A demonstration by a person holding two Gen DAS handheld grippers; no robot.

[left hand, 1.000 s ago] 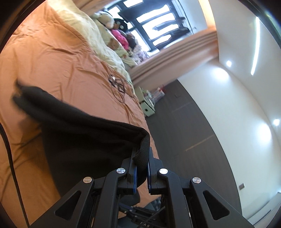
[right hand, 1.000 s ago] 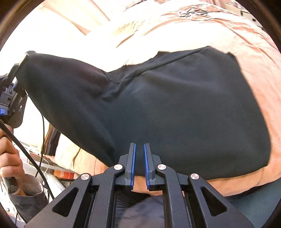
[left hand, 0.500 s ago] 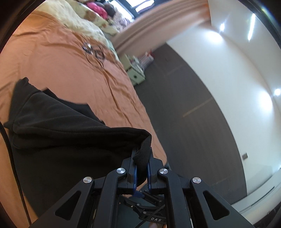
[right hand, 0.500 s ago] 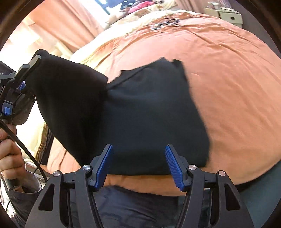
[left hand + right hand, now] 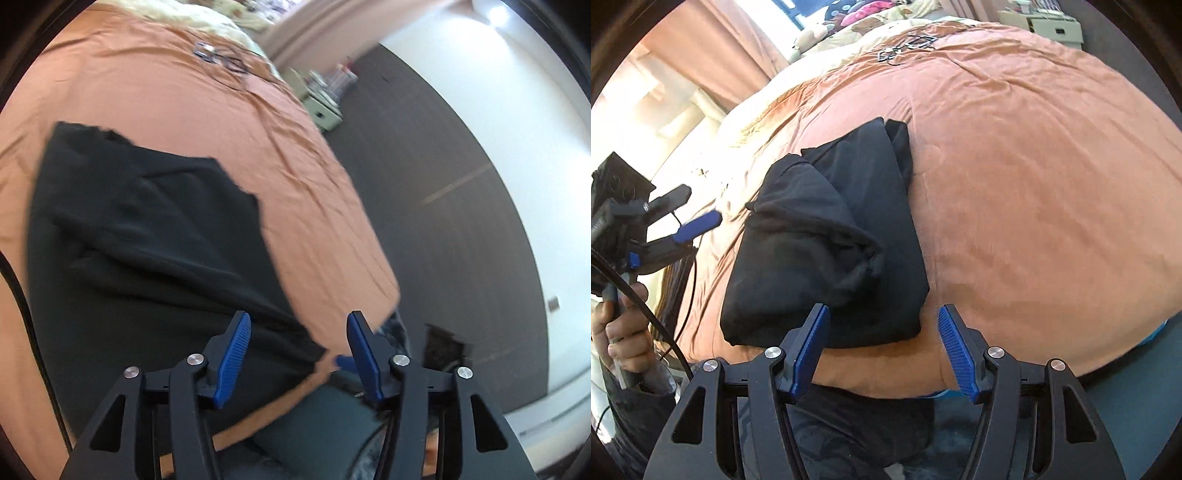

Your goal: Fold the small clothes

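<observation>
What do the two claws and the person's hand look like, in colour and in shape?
Both the left claw and the right claw have black angular frames with triangular cut-outs and silver round screws. Each finger carries a ribbed blue pad. In the right wrist view, the person's bare hand grips a handle, a dark grey sleeve covers the wrist, and a black cable runs past it.

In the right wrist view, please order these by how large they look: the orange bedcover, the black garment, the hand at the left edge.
1. Orange bedcover
2. Black garment
3. Hand

This is apparent size only; the fisheye distorts it.
</observation>
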